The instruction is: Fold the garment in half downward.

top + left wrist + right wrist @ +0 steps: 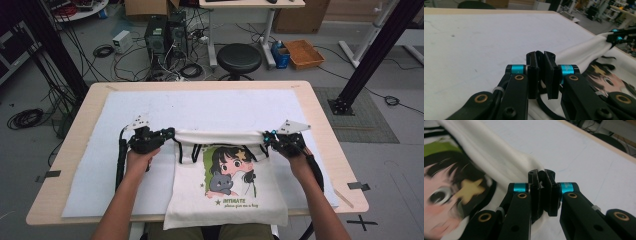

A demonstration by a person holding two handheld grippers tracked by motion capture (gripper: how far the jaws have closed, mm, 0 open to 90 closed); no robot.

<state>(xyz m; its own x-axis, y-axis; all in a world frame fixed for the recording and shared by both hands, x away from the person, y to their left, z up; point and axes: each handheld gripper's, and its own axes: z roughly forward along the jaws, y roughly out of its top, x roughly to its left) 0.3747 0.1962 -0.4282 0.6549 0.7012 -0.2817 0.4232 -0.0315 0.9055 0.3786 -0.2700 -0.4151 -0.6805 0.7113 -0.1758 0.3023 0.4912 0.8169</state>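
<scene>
Both grippers, left gripper and right gripper, clamp the tote bag's top corners, stretching the mouth edge taut, likely for spreading or folding.

A white cloth tote bag printed with a cartoon girl hugging a grey cat is lying face up on the table's white mat, its top edge being stretched taut and lifted at both upper corners, its black straps trailing loose, its bottom hanging over the near edge.
</scene>
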